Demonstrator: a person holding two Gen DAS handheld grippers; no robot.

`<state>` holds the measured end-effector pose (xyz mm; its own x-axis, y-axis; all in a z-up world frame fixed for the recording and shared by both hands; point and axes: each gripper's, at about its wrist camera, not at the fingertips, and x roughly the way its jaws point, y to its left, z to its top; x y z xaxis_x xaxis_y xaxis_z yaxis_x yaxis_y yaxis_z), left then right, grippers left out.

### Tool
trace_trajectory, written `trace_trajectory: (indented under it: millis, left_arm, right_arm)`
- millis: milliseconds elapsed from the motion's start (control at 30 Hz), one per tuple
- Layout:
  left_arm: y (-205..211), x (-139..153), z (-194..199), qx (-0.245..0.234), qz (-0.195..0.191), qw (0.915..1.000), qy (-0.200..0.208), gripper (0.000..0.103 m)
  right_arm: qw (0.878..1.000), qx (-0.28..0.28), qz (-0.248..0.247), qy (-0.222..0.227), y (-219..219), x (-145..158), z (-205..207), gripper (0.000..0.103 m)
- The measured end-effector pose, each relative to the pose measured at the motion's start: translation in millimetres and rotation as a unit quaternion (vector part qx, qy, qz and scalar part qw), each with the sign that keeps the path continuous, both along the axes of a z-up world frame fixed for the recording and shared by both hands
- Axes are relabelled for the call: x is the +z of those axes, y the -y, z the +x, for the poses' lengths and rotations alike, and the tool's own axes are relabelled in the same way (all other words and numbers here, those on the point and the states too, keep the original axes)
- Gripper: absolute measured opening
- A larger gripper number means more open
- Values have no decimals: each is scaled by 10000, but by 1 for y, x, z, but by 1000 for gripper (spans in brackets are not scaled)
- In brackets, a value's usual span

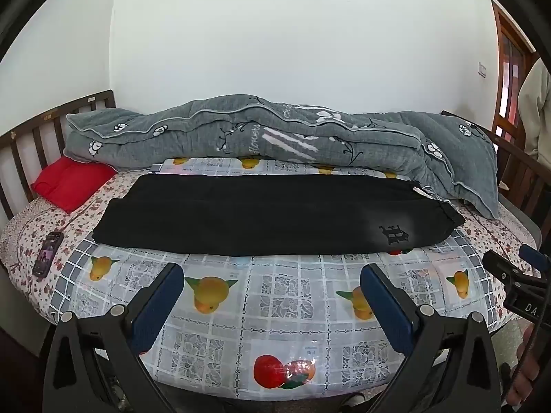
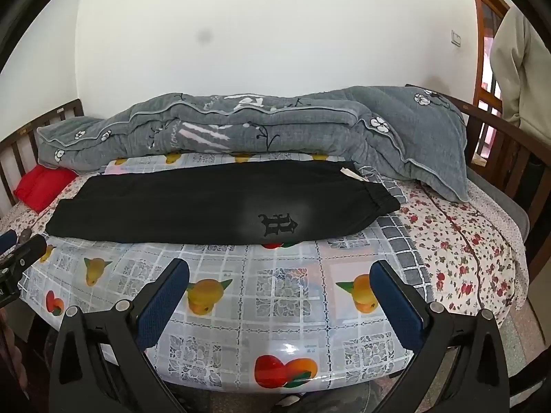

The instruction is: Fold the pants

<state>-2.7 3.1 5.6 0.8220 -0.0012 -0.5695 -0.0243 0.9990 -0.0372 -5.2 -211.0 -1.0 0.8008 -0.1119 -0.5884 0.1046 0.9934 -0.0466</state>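
Black pants [image 1: 268, 216] lie flat across the bed, folded lengthwise, waistband at the right and leg ends at the left; a dark emblem [image 1: 392, 235] marks the near right part. They also show in the right wrist view [image 2: 213, 206]. My left gripper [image 1: 272, 287] is open and empty, held over the fruit-print plastic sheet [image 1: 275, 309], short of the pants' near edge. My right gripper [image 2: 279, 285] is open and empty, also short of the near edge, below the emblem [image 2: 277, 224]. The right gripper's body shows at the left view's right edge [image 1: 516, 275].
A grey quilt [image 1: 275, 137] is bunched along the far side by the wall. A red pillow [image 1: 72, 182] and a phone [image 1: 48, 253] lie at the left. Wooden bed rails [image 1: 31, 137] stand at both ends. A person in beige [image 2: 520, 69] stands at the right.
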Motion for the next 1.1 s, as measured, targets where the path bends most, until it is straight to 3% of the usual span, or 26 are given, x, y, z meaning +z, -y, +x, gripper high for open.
trace_trajectory:
  millis: [1100]
  left_arm:
    - [9, -2, -4, -83, -10, 10000, 48, 103]
  right_arm:
    - [10000, 36, 13, 4, -2, -3, -2, 103]
